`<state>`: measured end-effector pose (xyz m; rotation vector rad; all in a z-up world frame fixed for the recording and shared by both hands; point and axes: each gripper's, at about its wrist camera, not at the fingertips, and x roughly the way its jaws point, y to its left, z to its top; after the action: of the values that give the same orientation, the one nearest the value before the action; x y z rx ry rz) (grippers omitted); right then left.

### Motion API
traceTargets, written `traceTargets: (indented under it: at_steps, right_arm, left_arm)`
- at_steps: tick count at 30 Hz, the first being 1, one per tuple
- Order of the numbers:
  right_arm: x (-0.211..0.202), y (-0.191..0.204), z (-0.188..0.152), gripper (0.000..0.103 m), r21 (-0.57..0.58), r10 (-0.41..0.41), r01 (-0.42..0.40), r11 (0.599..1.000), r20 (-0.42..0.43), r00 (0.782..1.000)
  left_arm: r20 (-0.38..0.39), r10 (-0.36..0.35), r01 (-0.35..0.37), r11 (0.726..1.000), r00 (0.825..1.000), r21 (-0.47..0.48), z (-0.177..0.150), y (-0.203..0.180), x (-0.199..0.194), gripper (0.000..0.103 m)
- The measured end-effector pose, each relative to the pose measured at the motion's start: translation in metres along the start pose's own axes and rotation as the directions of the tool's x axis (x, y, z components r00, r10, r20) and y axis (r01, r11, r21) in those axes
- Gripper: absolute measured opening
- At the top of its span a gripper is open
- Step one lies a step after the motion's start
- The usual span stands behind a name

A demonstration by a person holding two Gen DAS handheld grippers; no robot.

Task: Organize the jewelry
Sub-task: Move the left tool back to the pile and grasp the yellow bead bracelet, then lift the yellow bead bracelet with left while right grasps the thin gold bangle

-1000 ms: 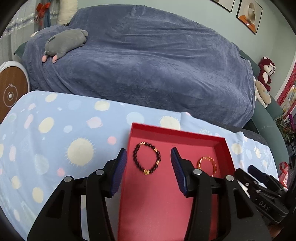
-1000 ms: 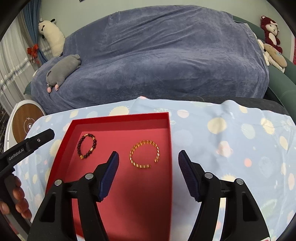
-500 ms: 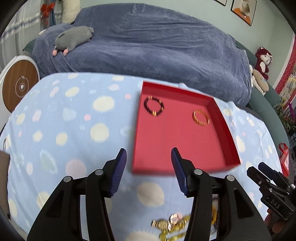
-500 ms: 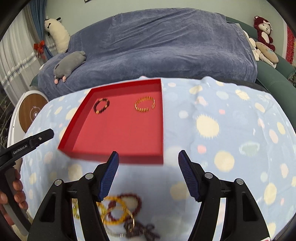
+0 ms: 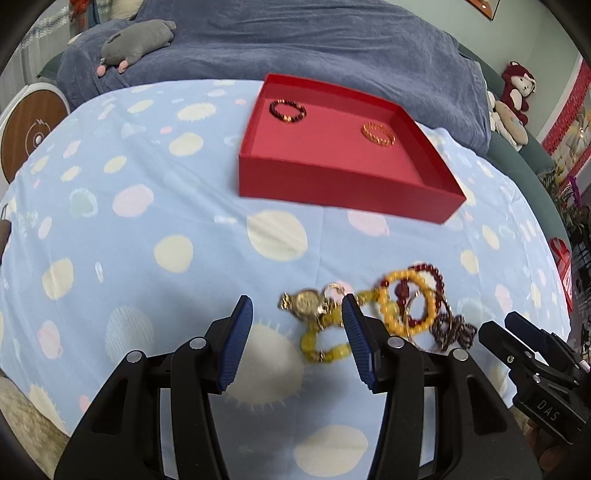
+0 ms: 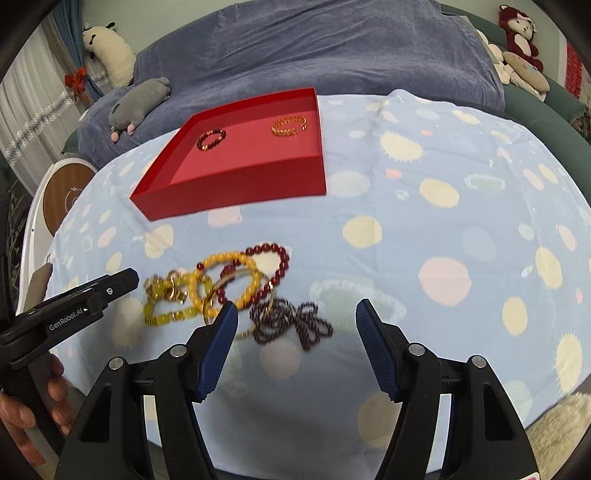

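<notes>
Tongs, left (image 5: 297, 314): spread wide and holding nothing — hovering low over the near end of the jewelry pile, the gold watch (image 5: 304, 302) showing between the blue pads.
Tongs, right (image 6: 297, 321): also spread wide, nothing gripped, with the dark bead tangle (image 6: 291, 323) sitting just ahead of the gap.
Pile (image 6: 229, 286): a loose heap on the spotted blue cloth (image 6: 443, 221) — yellow bead bracelet (image 6: 225, 278), red bead bracelet (image 6: 275, 264), chunky yellow-green strand (image 6: 170, 315), thin gold bangle and the dark tangle, all overlapping; somewhat blurred in both views.
Tray (image 5: 340, 182): red, shallow, lying on the cloth beyond the pile and well apart from it.
In the tray: two pieces at the far end — a dark bead bracelet (image 5: 287, 110) toward the left, a gold bracelet (image 5: 378, 133) toward the right, well apart from each other.
Tabletop: hidden under the cloth; only the covering shows.
Background: blue-draped sofa (image 6: 314, 48) behind, a grey plush (image 6: 142, 101) lying on it, a red plush (image 6: 517, 24) at the far right, a round wooden-faced disc (image 5: 27, 127) off to the left.
Cross-view: each tool shows at the edge of the other's picture, a bare hand (image 6: 22, 410) gripping the left one's handle.
</notes>
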<state>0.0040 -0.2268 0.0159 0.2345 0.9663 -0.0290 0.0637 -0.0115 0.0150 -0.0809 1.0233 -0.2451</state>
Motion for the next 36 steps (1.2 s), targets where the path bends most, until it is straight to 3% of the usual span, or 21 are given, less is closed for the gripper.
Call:
traceTargets:
  at_steps: [11,14,15,17,27,36]
  right_arm:
    - [0.006,0.001,-0.015,0.064,0.007,0.014,-0.014,1.000,-0.024,1.000]
    - [0.007,0.001,-0.012,0.064,0.009,0.018,-0.018,1.000,-0.024,1.000]
    - [0.007,0.002,-0.011,0.064,0.009,0.019,-0.018,1.000,-0.023,1.000]
    - [0.009,0.002,-0.008,0.064,0.009,0.024,-0.024,1.000,-0.023,0.999]
    - [0.023,0.030,0.004,0.063,-0.059,0.052,-0.054,0.997,-0.031,0.998]
    - [0.045,0.049,0.008,0.064,-0.129,0.043,-0.052,0.990,-0.073,0.996]
  left_arm:
    - [-0.042,0.003,-0.001,0.999,0.999,0.041,-0.020,-0.012,0.022,0.043]
    - [-0.040,-0.010,0.012,0.999,0.999,0.046,-0.019,-0.013,0.023,0.026]
    - [-0.045,-0.016,0.018,0.999,0.999,0.047,-0.019,-0.014,0.024,0.016]
    - [-0.051,-0.025,0.028,0.999,0.998,0.045,-0.018,-0.013,0.025,0.010]
    - [-0.014,-0.055,0.055,0.998,0.998,-0.019,-0.016,-0.001,0.007,0.009]
    - [-0.031,-0.051,0.050,0.998,0.998,-0.033,-0.017,0.002,0.009,0.010]
